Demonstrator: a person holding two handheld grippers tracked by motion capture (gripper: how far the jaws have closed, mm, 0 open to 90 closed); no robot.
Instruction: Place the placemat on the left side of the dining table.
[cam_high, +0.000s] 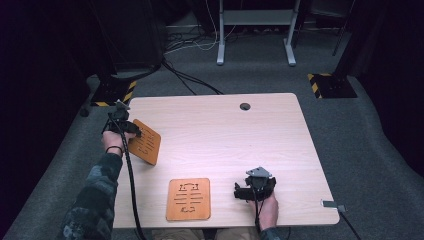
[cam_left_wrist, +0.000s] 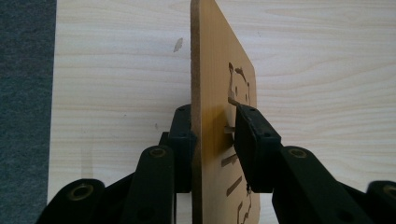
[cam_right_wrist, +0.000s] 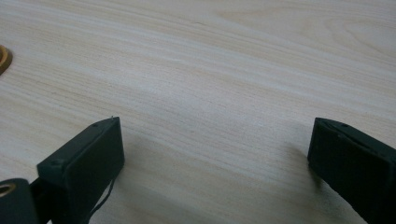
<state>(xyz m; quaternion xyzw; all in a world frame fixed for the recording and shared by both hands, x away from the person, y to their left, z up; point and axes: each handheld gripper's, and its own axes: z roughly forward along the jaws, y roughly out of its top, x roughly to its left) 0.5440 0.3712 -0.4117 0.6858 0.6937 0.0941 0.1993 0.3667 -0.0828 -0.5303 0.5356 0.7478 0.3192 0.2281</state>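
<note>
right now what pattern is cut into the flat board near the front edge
Horizontal slots with bracket shapes above and below, on the orange-brown board; clearest in the high view.

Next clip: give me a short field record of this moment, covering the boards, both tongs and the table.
work in hand: left tongs around the edge of a slotted wooden board
held board: tilted up on edge at the table's left side
left tongs jaws: one on each face of the board; the right one stands slightly off it
second slotted board: flat near the front edge, untouched
right tongs: jaws wide apart, nothing between them, low over bare table
cable hole: near the table's far edge
</note>
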